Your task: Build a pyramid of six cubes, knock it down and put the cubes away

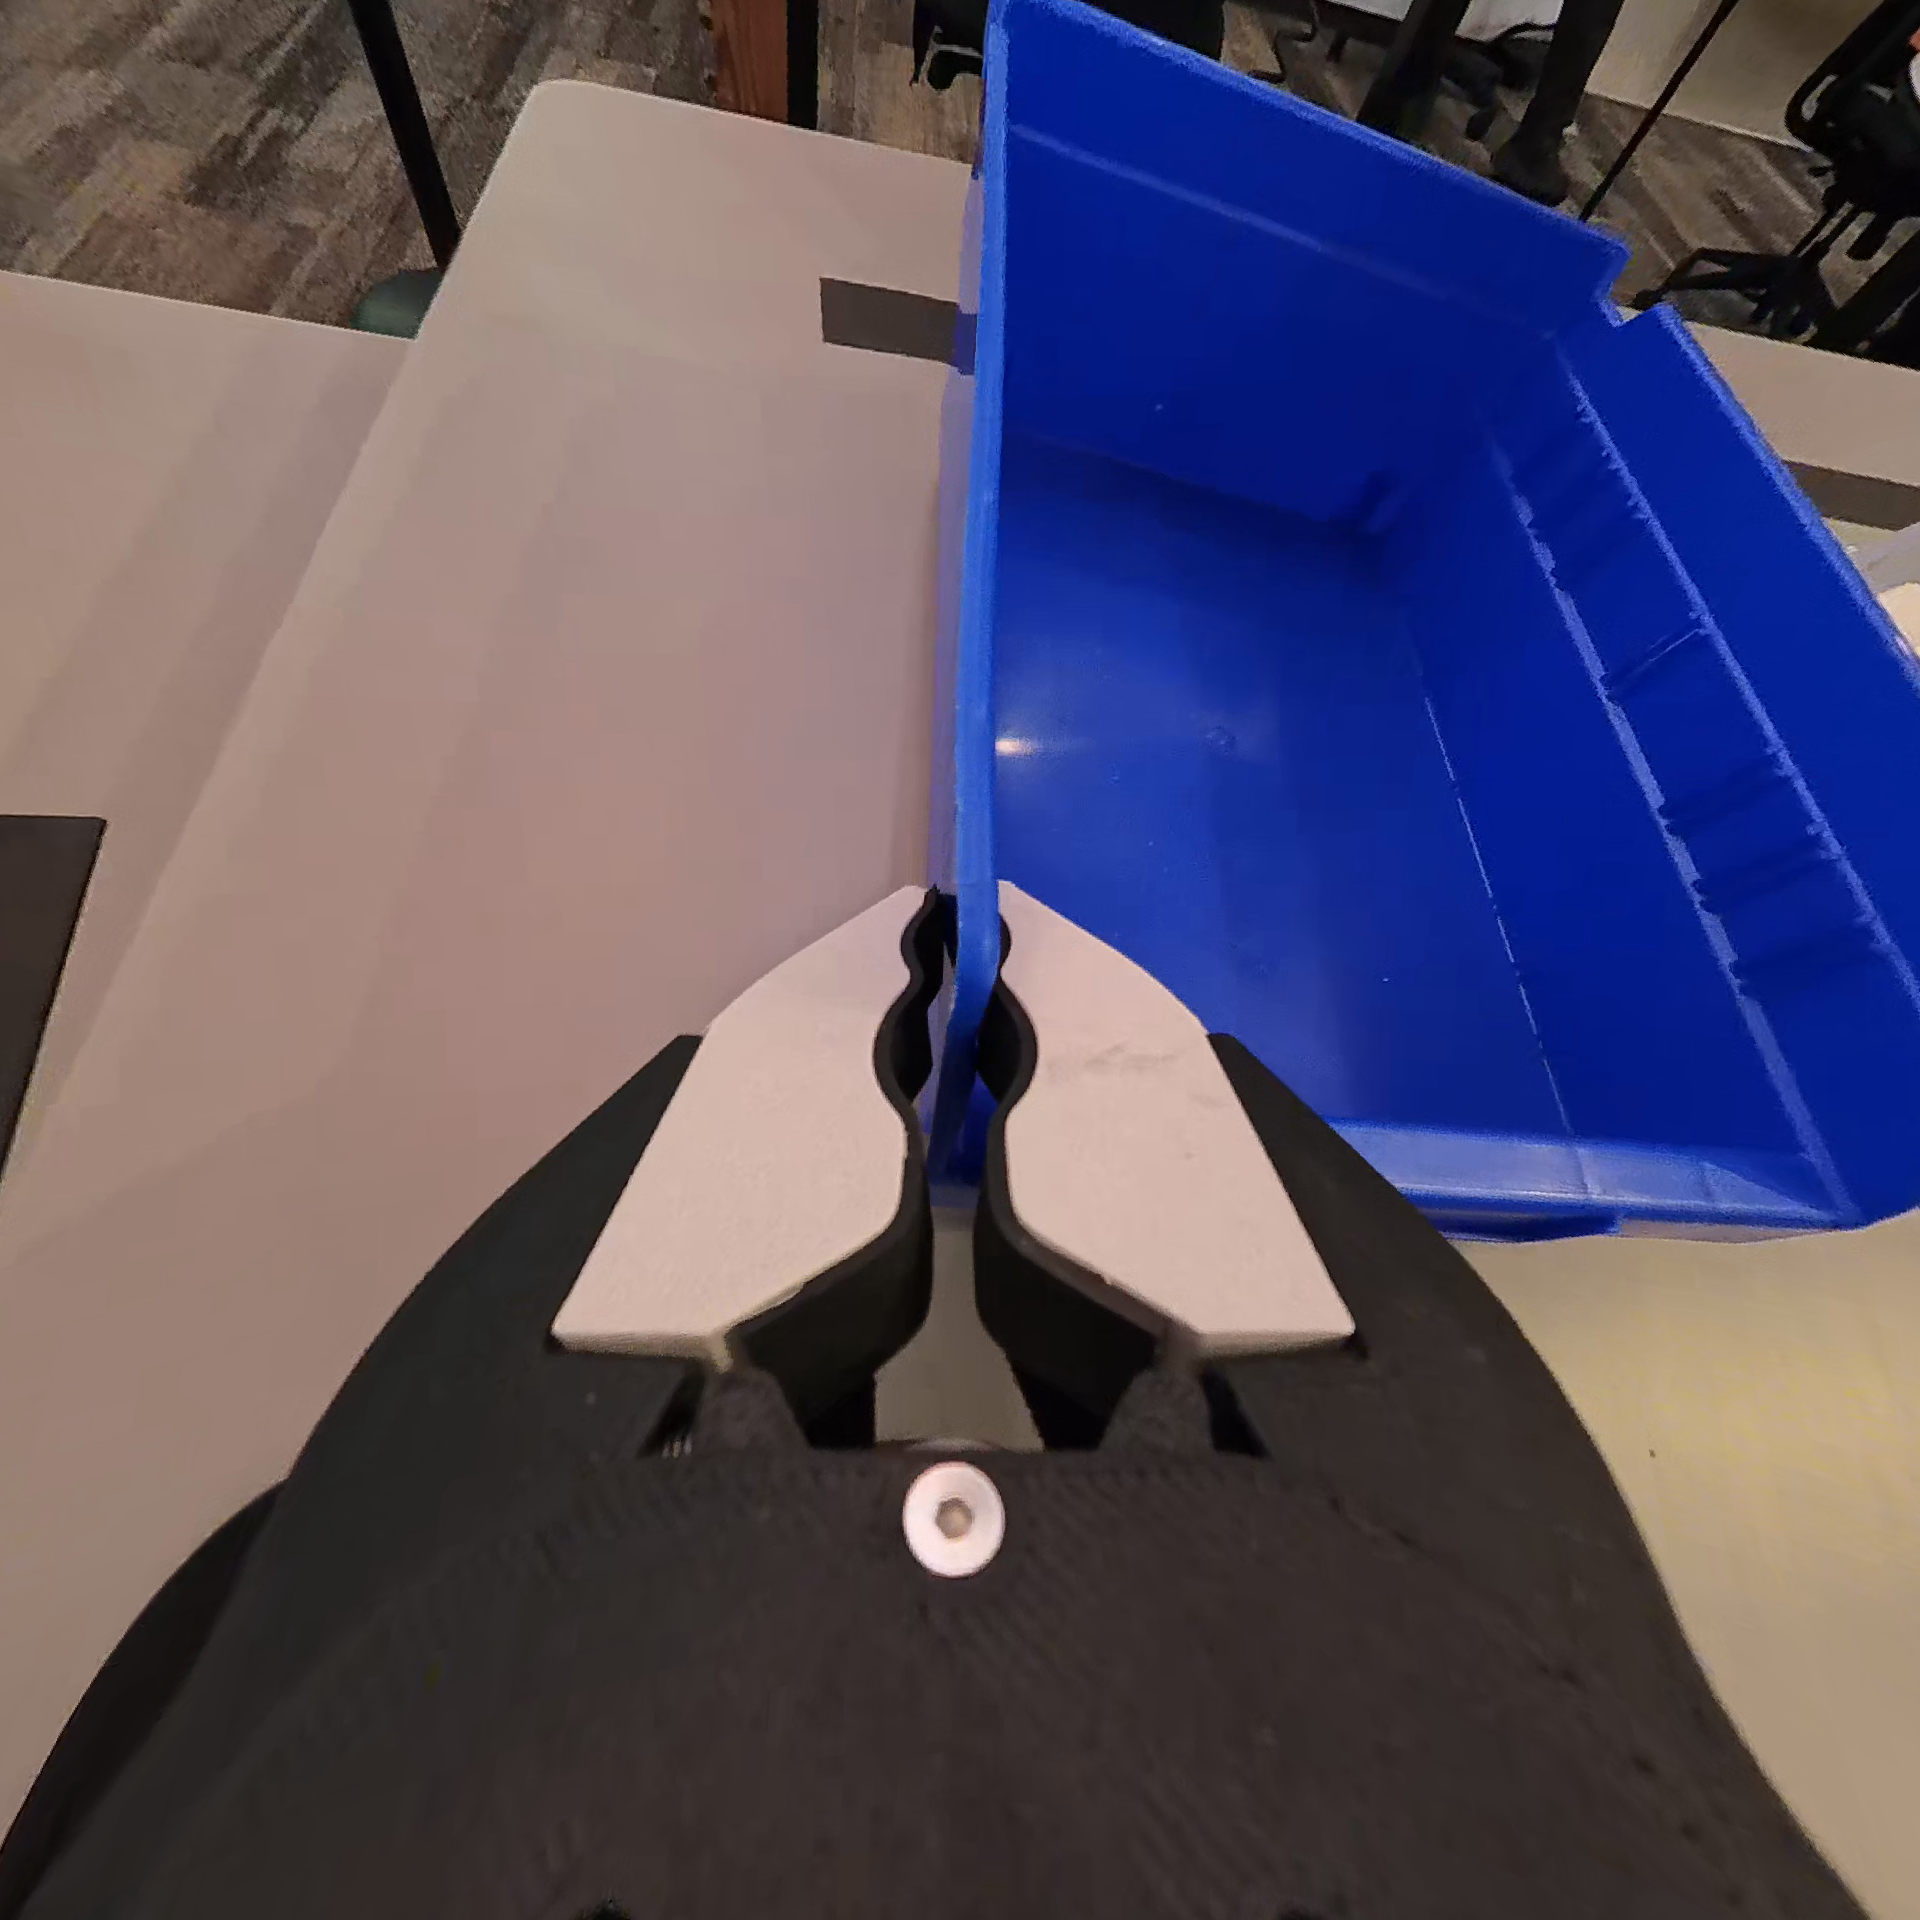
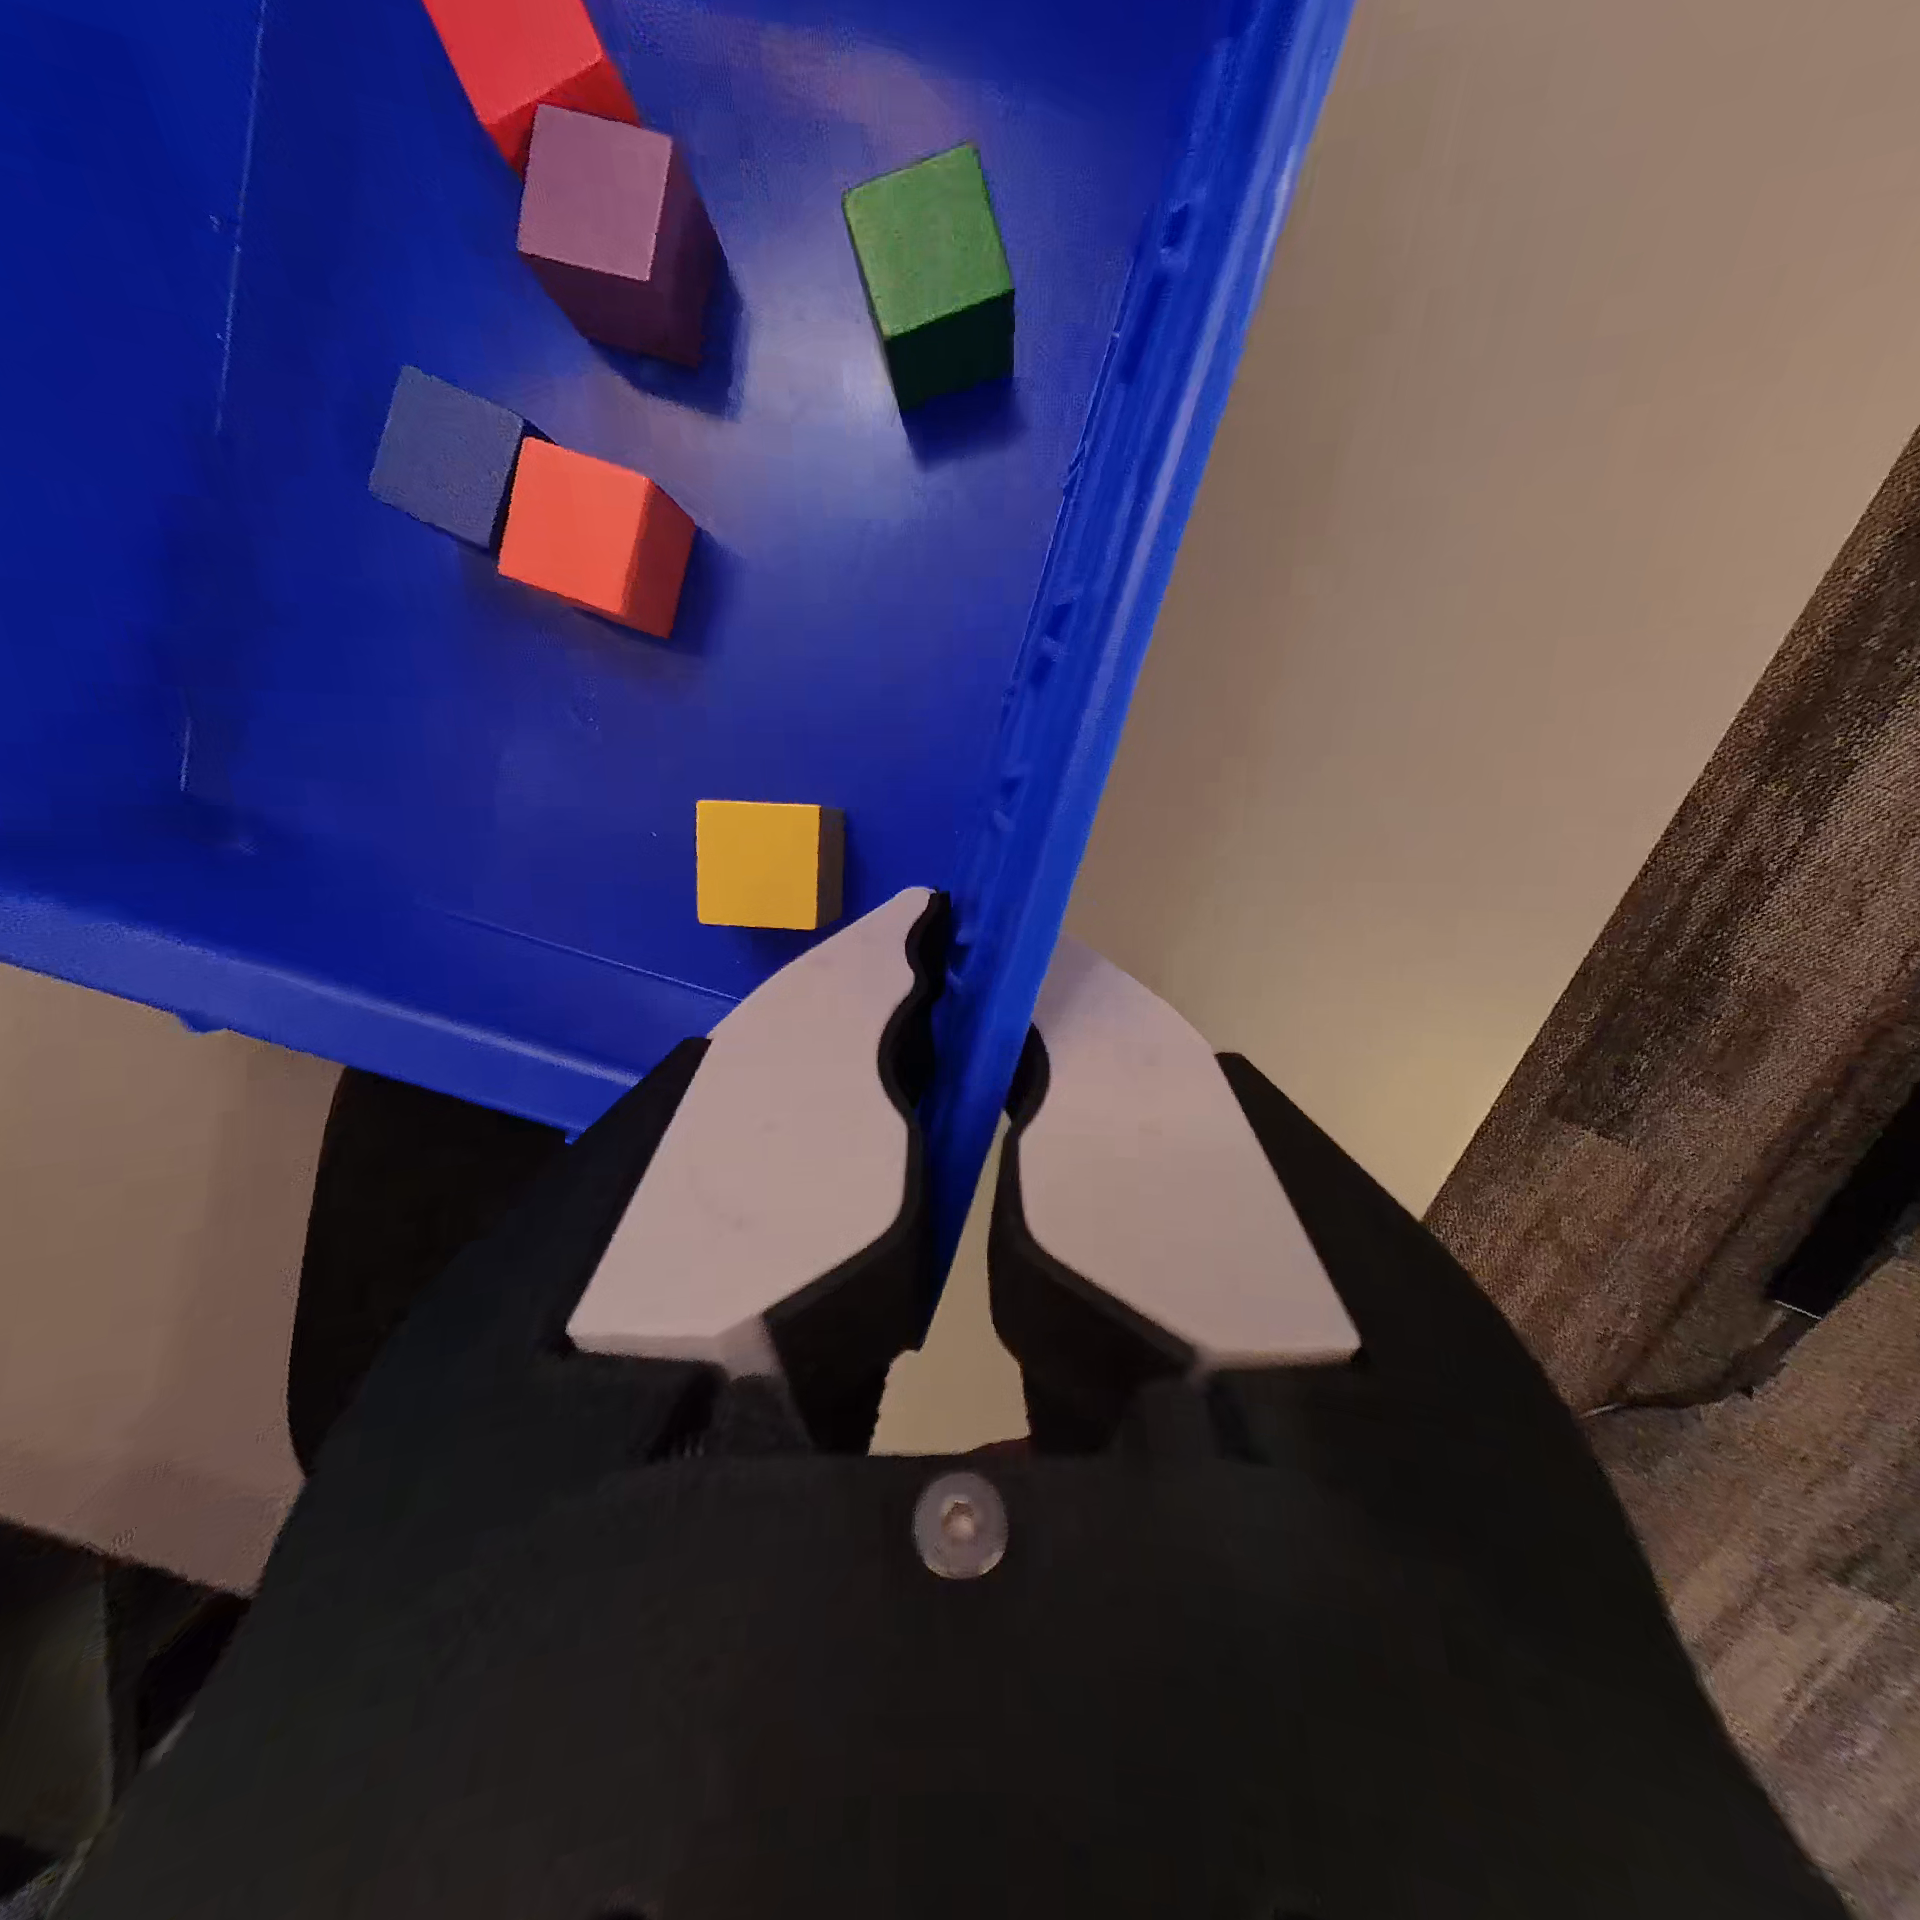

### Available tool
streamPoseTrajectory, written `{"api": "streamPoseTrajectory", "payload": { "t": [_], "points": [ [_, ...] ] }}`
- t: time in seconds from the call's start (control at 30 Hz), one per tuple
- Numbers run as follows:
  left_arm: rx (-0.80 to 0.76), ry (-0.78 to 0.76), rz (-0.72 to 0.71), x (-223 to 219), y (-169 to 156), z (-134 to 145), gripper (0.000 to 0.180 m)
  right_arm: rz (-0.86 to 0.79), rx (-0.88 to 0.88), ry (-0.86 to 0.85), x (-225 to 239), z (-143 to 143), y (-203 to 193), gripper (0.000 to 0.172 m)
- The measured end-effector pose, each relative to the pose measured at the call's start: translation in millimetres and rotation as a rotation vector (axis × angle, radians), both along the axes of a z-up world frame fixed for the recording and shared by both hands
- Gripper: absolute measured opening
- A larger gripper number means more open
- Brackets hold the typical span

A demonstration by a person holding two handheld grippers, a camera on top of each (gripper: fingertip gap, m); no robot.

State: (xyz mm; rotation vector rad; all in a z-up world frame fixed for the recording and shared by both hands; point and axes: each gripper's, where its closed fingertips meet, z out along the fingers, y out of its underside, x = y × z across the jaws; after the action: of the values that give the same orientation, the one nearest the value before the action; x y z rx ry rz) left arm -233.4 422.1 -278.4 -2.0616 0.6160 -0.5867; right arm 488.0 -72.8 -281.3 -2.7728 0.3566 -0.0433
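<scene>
In the left wrist view my left gripper [image 1: 966, 914] is shut on the left side wall of a blue bin [image 1: 1247, 364], with a pad on each side of the thin rim. No cubes show in the bin interior in this view. In the right wrist view my right gripper [image 2: 987, 935] is shut on the right side wall of a blue bin [image 2: 1143, 468]. Several cubes lie on that bin's floor: red [image 2: 520, 62], purple [image 2: 603, 208], green [image 2: 925, 239], grey-blue [image 2: 447, 452], orange [image 2: 592, 530], and yellow [image 2: 764, 862] close to my fingertips. I cannot tell whether both views show the same bin.
The bin stands on a pale table [image 1: 520, 727] with a dark tape patch [image 1: 883, 317] by its far left corner and a black mat [image 1: 42, 935] at the left. Chairs and people's legs stand behind. Carpet floor [image 2: 1714, 935] lies right of the table; a dark shape [image 2: 416, 1195] shows under the bin. Tip to tip, the grippers are about 90 cm apart.
</scene>
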Motion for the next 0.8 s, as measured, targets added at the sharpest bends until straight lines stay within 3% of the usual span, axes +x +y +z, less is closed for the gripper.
{"api": "streamPoseTrajectory", "payload": {
  "t": [0.5,0.8],
  "points": [
    [0.034,-0.007,0.026,-10,-15,12,0.004,0.165,-0.07,-0.022,-59,22,-27,0.007],
    [0.065,-0.047,0.034,-13,-12,18,0.005,0.22,-0.07,-0.038,-109,21,-43,0.006]
  ]
}}
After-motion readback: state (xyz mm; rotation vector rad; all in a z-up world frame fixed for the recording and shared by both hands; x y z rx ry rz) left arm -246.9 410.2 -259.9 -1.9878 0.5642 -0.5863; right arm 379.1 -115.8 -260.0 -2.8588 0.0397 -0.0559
